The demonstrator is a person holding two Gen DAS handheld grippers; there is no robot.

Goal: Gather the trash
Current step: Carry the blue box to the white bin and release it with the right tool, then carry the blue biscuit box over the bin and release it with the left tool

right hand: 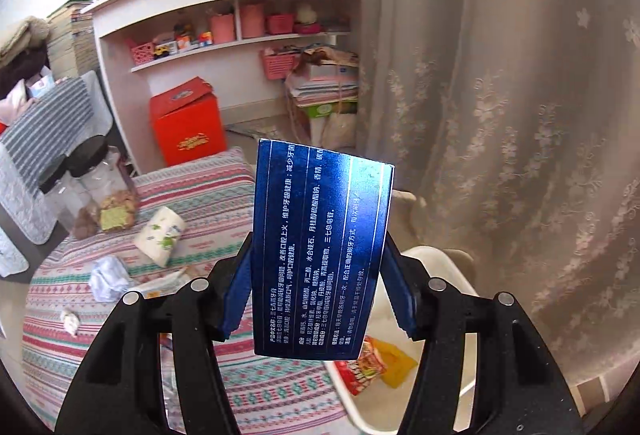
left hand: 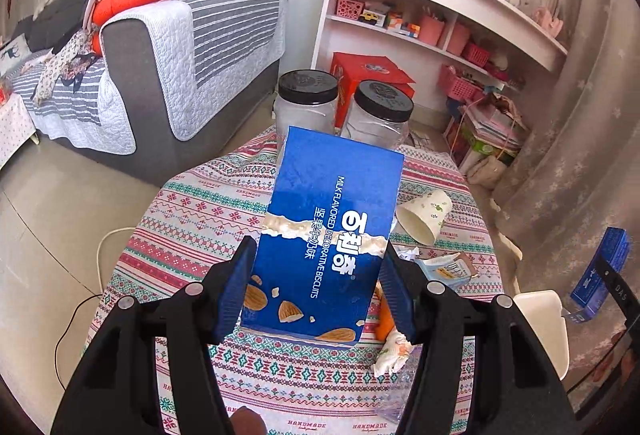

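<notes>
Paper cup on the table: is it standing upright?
No, the paper cup lies on its side on the tablecloth, open mouth facing the camera.

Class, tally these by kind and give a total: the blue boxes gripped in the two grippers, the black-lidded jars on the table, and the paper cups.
Blue boxes: 2 (biscuit box, dark-blue box)
Black-lidded jars: 2 (jar, second jar)
Paper cup: 1
Total: 5

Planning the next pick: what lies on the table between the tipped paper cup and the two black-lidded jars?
In the right wrist view, a greenish snack pack lies between the paper cup and the jars.
</notes>
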